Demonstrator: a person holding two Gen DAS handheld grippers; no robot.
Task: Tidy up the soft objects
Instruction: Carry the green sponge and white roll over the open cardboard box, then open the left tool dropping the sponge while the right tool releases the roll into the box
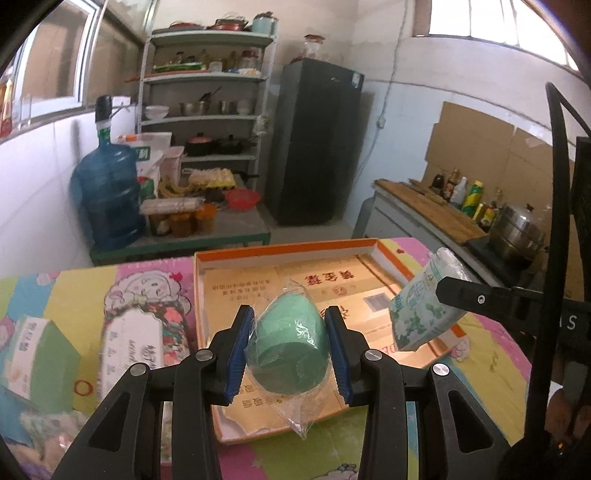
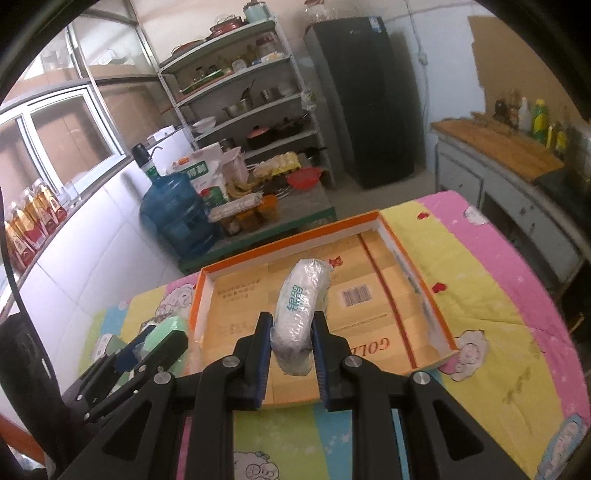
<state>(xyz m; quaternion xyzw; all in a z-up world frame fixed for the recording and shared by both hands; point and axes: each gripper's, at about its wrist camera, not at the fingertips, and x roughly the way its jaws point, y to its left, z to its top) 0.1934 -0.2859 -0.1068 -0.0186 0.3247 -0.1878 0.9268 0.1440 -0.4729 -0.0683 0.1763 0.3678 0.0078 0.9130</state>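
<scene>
Left wrist: left gripper [image 1: 290,345] clamped soft green roll [image 1: 286,350], slippery wrap; right gripper [image 2: 291,350] squeezed light tissue pack [image 2: 301,314] mid-body.

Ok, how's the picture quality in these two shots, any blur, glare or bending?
Left wrist view: window top right blown out, shelf rack bowed by the fisheye, green box at left smeared, green plastic-wrapped roll sharp. Right wrist view: dark corners, white plastic-wrapped tissue pack crisp, orange-rimmed cardboard tray edge curved.

Daylight is being let in through high windows [image 1: 480,18]; white walls are being lined by shelving [image 1: 207,99], a dark fridge [image 1: 314,147] and a wooden worktop [image 1: 432,206].
</scene>
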